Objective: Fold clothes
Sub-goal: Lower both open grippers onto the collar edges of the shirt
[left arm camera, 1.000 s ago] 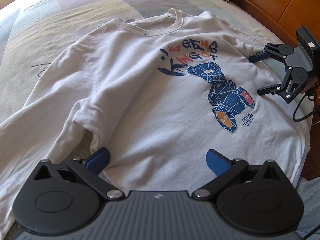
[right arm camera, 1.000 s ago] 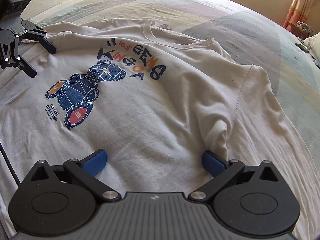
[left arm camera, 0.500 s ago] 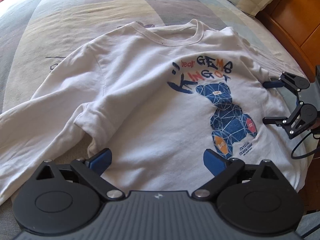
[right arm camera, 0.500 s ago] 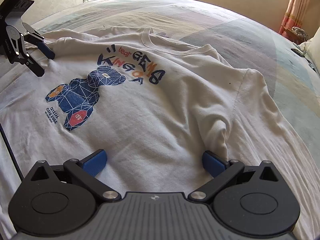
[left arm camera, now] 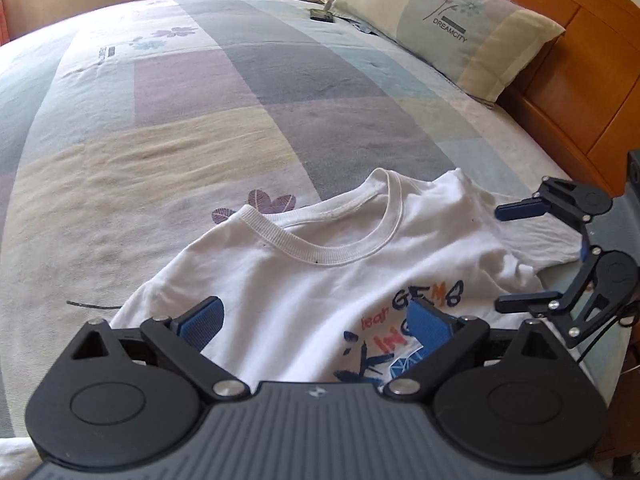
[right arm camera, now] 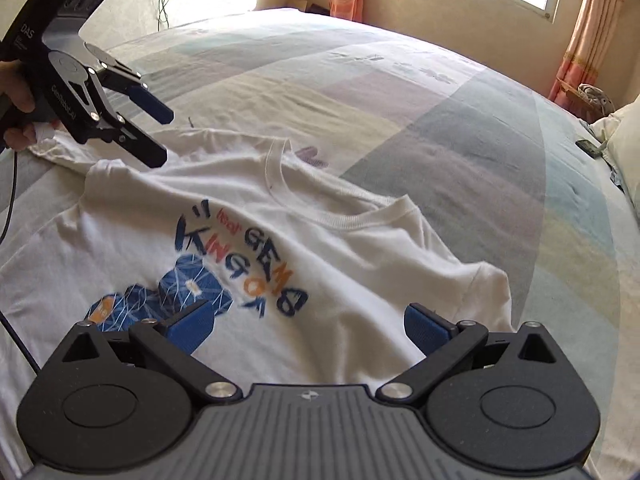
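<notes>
A white long-sleeved shirt (left arm camera: 320, 280) with a blue bear print and "bear GEMS KING" lettering lies face up on the bed, collar (left arm camera: 332, 252) towards the far side. My left gripper (left arm camera: 314, 320) hovers open over the chest near one shoulder, nothing between its blue pads. In the right wrist view the shirt (right arm camera: 352, 264) spreads below my right gripper (right arm camera: 308, 324), also open, close to the other shoulder seam. The left gripper (right arm camera: 160, 136) shows there at the upper left, held by a hand (right arm camera: 16, 96). The right gripper (left arm camera: 504, 258) appears at the shirt's right sleeve.
The patchwork bedspread (left arm camera: 200, 120) stretches beyond the collar. A pillow (left arm camera: 452, 28) leans on the wooden headboard (left arm camera: 580, 92), with a small dark device (left arm camera: 322, 16) beside it. A black cable (right arm camera: 8, 208) hangs from the left gripper. Curtains (right arm camera: 580, 32) and a window stand behind the bed.
Both grippers have moved from the shirt's lower body up towards the collar and shoulders. The views now tilt up over the bed. Both stay open and empty.
</notes>
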Available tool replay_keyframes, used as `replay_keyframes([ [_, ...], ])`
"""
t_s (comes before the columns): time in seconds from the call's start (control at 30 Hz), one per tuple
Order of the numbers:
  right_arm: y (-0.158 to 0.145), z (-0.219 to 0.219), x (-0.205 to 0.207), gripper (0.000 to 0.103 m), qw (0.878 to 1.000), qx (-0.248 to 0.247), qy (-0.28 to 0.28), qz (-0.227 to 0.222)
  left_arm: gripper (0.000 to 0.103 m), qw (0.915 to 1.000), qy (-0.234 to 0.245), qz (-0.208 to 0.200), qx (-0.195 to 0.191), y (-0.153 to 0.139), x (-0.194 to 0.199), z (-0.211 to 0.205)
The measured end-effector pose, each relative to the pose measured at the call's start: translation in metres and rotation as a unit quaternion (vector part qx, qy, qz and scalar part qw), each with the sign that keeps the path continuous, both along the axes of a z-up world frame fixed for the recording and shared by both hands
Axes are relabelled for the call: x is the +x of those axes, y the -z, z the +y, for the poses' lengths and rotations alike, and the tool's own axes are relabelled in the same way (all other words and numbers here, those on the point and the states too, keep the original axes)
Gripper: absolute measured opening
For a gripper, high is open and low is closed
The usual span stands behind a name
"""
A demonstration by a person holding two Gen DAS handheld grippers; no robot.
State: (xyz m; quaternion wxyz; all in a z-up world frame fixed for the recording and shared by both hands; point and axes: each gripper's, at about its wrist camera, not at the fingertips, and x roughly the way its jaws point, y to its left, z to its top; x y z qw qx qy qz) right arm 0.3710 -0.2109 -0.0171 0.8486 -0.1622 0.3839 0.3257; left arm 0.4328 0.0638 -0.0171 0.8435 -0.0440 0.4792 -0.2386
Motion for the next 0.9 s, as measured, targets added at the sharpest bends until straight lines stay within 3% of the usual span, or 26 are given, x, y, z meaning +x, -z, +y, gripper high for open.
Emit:
replay_keyframes([
  [0.07, 0.007, 0.006, 0.033, 0.103, 0.999, 0.02, 0.017, 0.031, 0.097, 0.9979, -0.025, 0.031, -0.051, 0.008, 0.012, 0.006],
  [0.1, 0.013, 0.011, 0.052, 0.103, 0.998, 0.025, 0.028, 0.058, 0.097, 0.9971, -0.036, 0.036, -0.056, 0.012, 0.016, 0.008],
  [0.17, 0.021, 0.019, 0.076, 0.103, 0.995, 0.026, 0.038, 0.083, 0.097, 0.9974, -0.048, 0.033, -0.042, 0.016, 0.02, 0.01],
  [0.27, 0.02, 0.023, 0.088, 0.103, 0.997, 0.034, 0.04, 0.061, 0.097, 0.9976, -0.049, 0.035, -0.035, 0.019, 0.027, 0.018],
  [0.37, 0.022, 0.021, 0.097, 0.103, 0.997, 0.028, 0.033, 0.066, 0.097, 0.9962, -0.03, 0.068, -0.046, 0.025, 0.034, 0.022],
  [0.47, 0.027, 0.018, 0.1, 0.103, 0.993, 0.04, 0.025, 0.109, 0.097, 0.9937, 0.009, 0.098, -0.052, 0.034, 0.033, 0.011],
  [0.57, 0.032, 0.019, 0.097, 0.103, 0.987, 0.058, 0.013, 0.146, 0.097, 0.9926, 0.008, 0.116, -0.033, 0.051, 0.033, 0.007],
  [0.67, 0.044, 0.022, 0.098, 0.103, 0.987, 0.044, 0.02, 0.155, 0.097, 0.9939, -0.014, 0.103, -0.037, 0.06, 0.043, 0.015],
  [0.9, 0.058, 0.013, 0.134, 0.103, 0.987, 0.067, 0.072, 0.124, 0.097, 0.9974, -0.033, 0.063, 0.006, 0.052, 0.072, 0.015],
])
